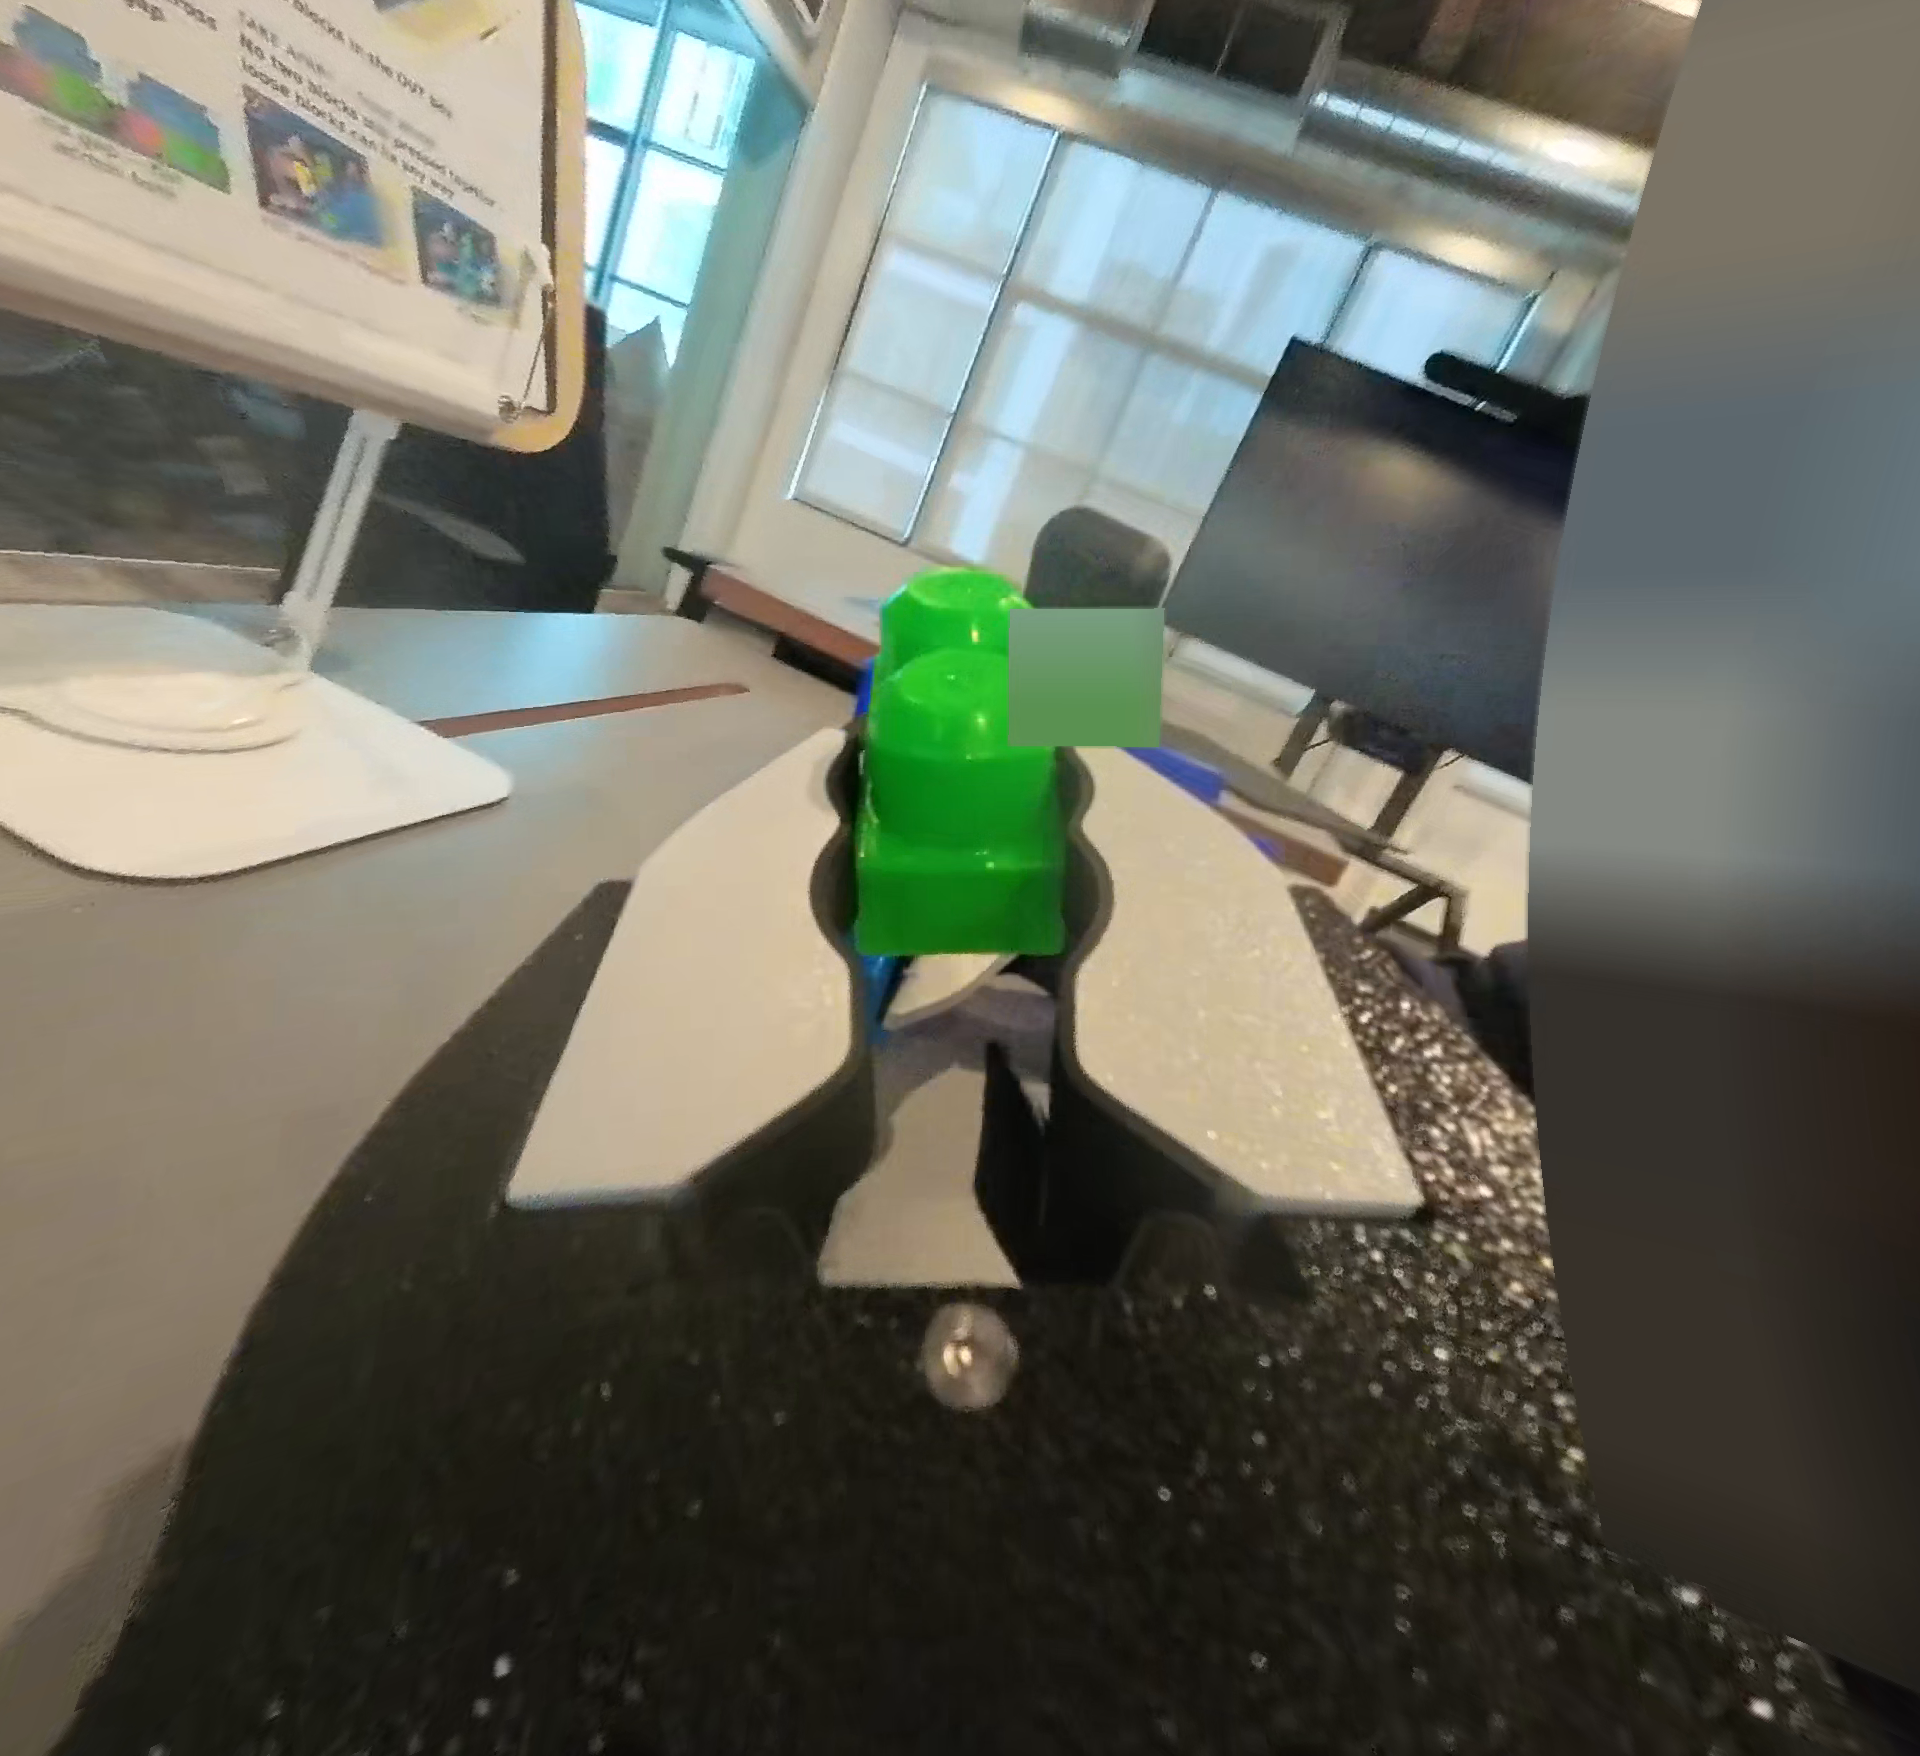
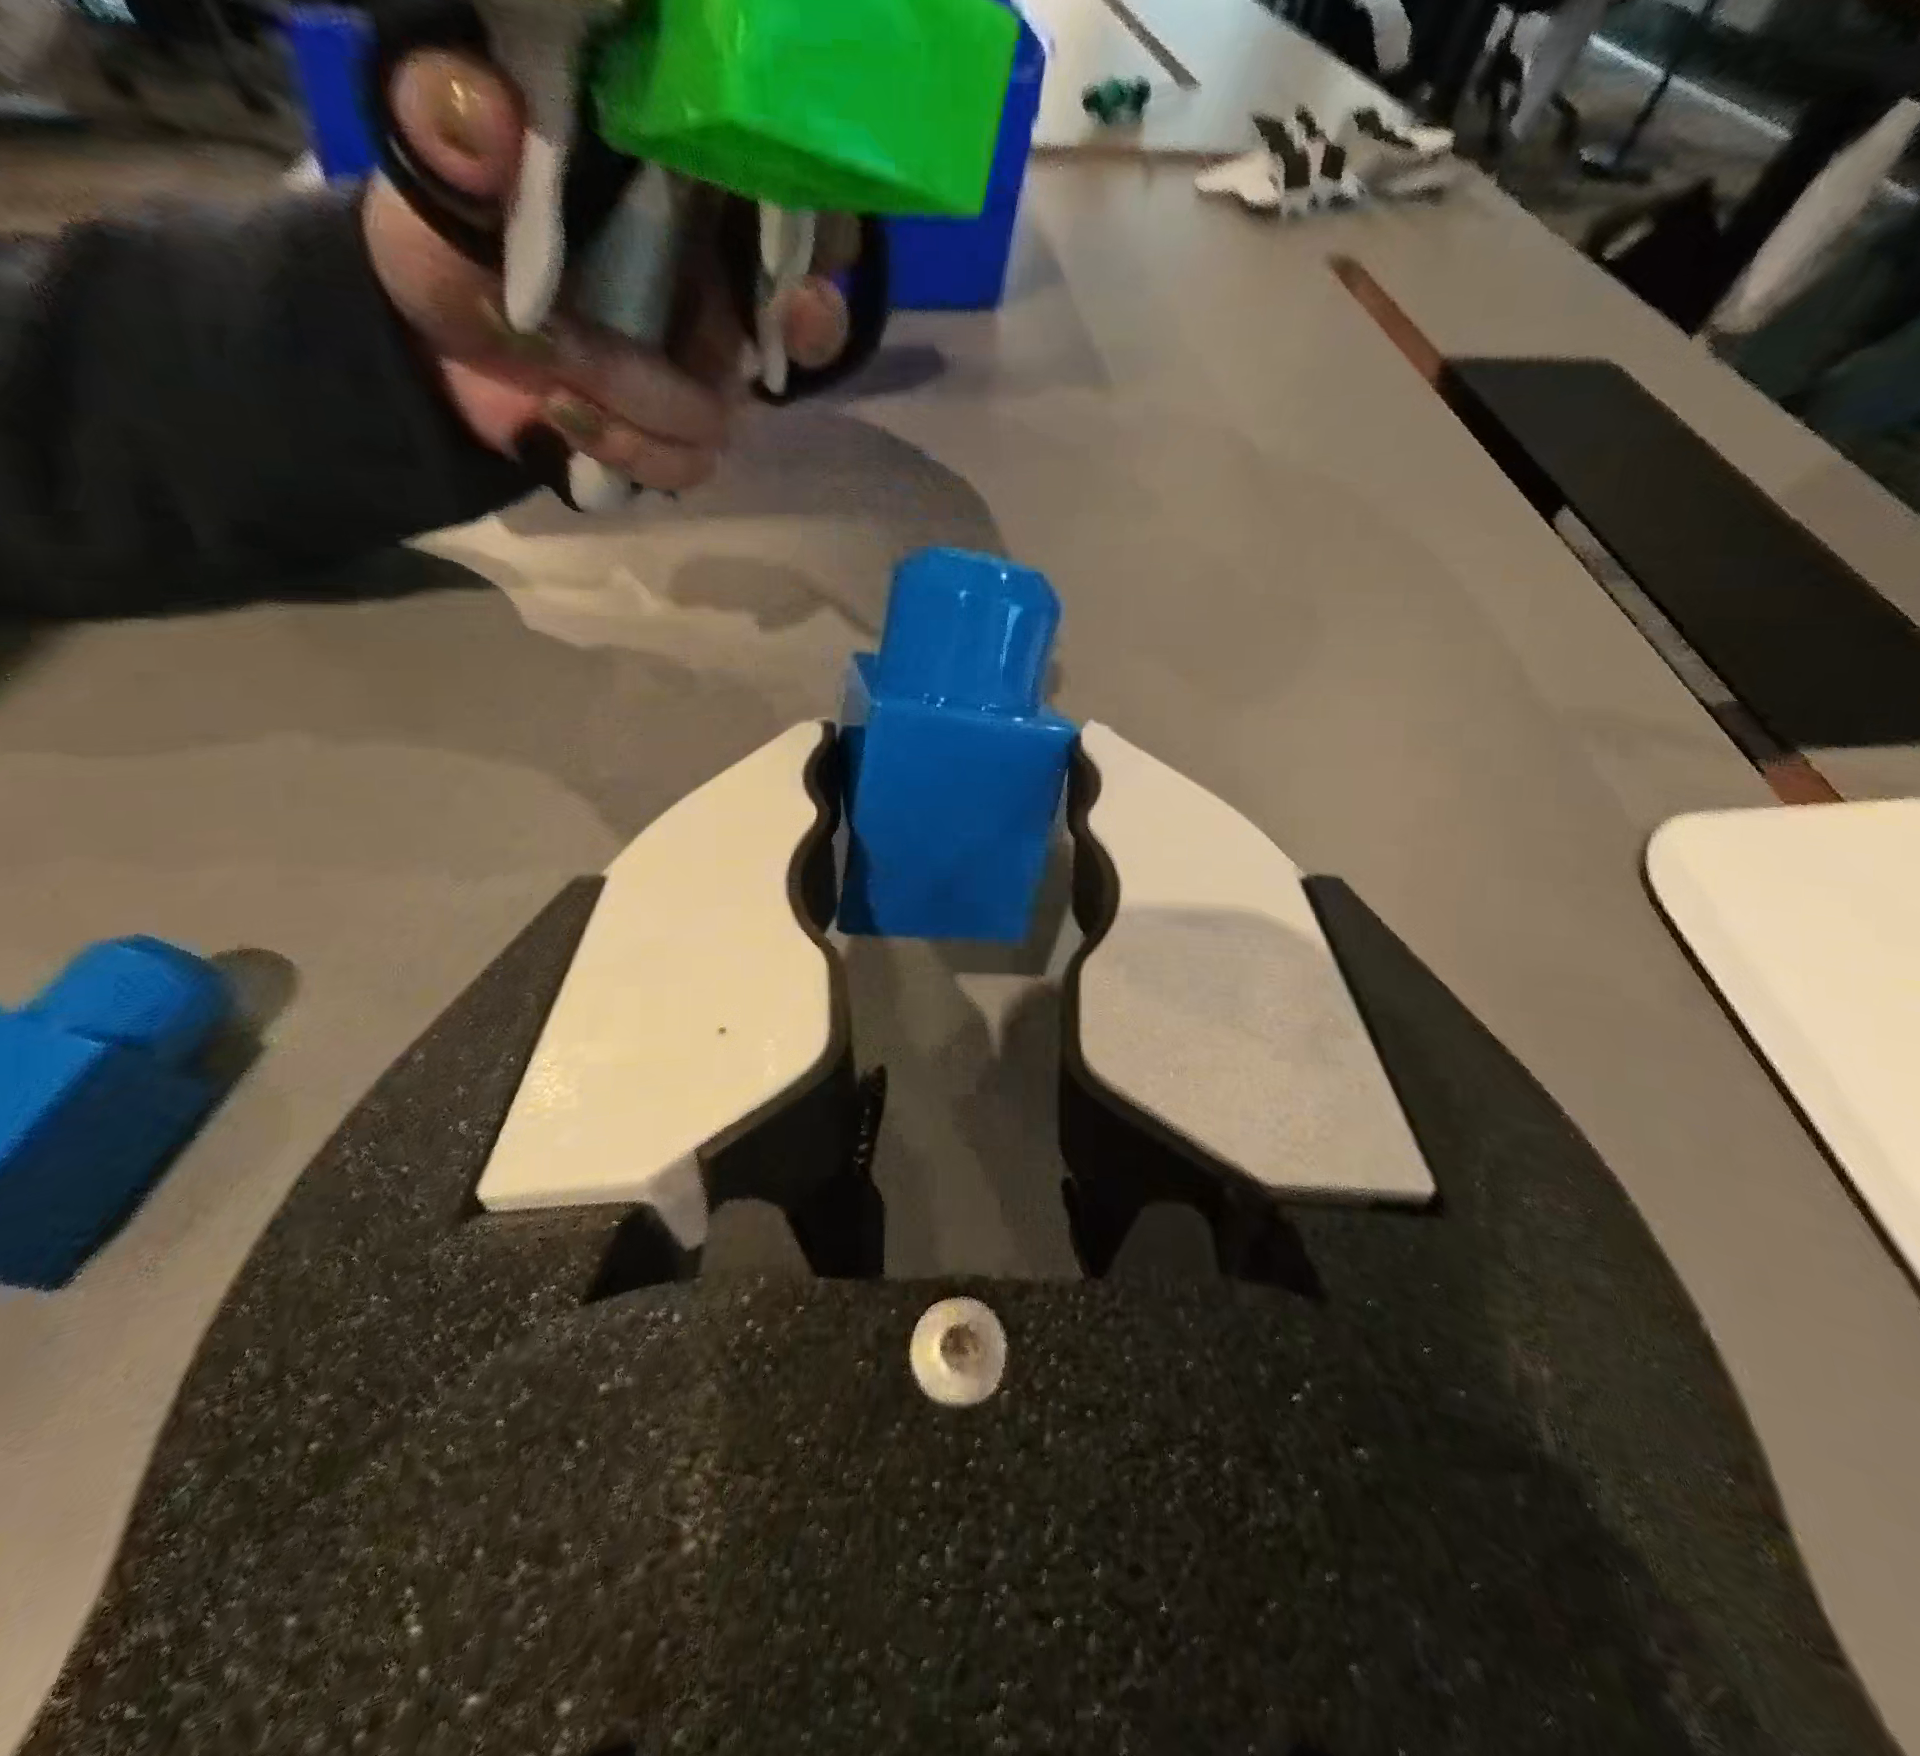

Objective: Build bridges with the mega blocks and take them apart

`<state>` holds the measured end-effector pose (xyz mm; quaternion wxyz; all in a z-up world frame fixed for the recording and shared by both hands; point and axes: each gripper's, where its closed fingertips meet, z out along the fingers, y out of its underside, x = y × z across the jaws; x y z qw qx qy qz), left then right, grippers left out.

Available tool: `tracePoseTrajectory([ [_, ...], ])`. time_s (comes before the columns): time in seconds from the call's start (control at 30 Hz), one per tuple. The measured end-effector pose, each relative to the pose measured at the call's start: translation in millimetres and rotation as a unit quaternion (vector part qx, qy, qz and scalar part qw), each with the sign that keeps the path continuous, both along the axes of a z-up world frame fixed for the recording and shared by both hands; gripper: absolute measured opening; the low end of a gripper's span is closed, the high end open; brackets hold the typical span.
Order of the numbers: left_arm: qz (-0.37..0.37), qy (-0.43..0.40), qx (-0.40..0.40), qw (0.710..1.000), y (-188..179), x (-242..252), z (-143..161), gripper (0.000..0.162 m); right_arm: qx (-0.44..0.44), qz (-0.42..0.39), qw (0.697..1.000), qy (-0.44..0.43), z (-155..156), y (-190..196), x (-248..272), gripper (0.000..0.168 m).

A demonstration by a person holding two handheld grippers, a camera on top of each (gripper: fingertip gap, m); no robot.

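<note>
Left gripper (image 1: 961, 885) jaws clamp green two-stud block (image 1: 956, 802), raised up-left of right gripper (image 2: 956, 833), whose jaws clamp blue single-stud block (image 2: 951, 771), stud upward.

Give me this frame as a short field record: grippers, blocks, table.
left gripper: shut on green block, held up off the table
right gripper: shut on blue block
loose block: blue, lying on table, to the right gripper's left
blue bin: far side of table, behind the raised green block
white pad: right edge of table
hand: holding the left gripper
</note>
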<state>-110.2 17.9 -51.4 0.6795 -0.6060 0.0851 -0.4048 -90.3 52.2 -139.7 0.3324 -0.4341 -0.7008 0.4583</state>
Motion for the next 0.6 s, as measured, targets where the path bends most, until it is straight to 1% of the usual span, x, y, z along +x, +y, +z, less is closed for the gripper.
tracePoseTrajectory([
  [0.13, 0.014, 0.041, -0.016, 0.999, 4, 5, -9, 0.035, 0.049, -0.009, 0.998, -0.043, -18, 5, 1, 0.042],
  [0.33, 0.016, 0.067, -0.033, 0.997, 7, 10, -18, 0.035, 0.09, -0.005, 0.994, -0.06, -37, 10, 4, 0.042],
  [0.5, 0.028, 0.095, -0.044, 0.994, 9, 11, -24, 0.035, 0.103, -0.002, 0.991, -0.08, -55, 16, 10, 0.041],
  [0.6, 0.036, 0.118, -0.053, 0.991, 11, 11, -29, 0.035, 0.101, 0.0, 0.992, -0.081, -57, 17, 11, 0.04],
])
